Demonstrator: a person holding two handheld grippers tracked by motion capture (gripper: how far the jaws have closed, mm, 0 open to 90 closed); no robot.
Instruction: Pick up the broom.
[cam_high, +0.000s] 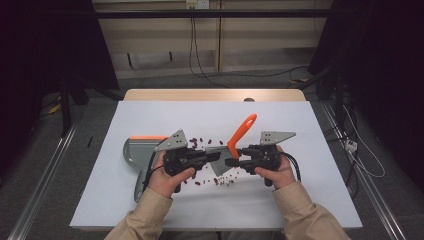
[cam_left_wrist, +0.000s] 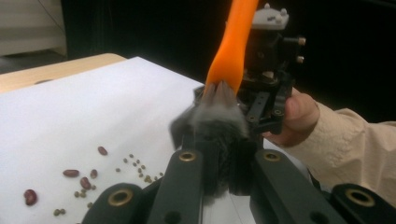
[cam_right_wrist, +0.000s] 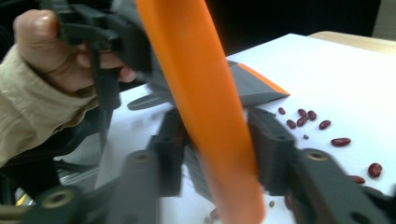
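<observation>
Brush (cam_high: 239, 136) is held above the table (cam_high: 150, 200) centre, between both grippers, over scattered beans (cam_high: 220, 180); dustpan (cam_high: 137, 150) lies at left. Handover needs a firm hold on the handle before the bristles are released. Left gripper (cam_high: 212, 157) is clamped on the bristle end. Right gripper (cam_high: 231, 161) is level, jaws narrowed around the orange handle; pad contact cannot be told.

No readable text, label, brand, number or sign anywhere. Nothing legible on the tools, the table surface or the far wall.
</observation>
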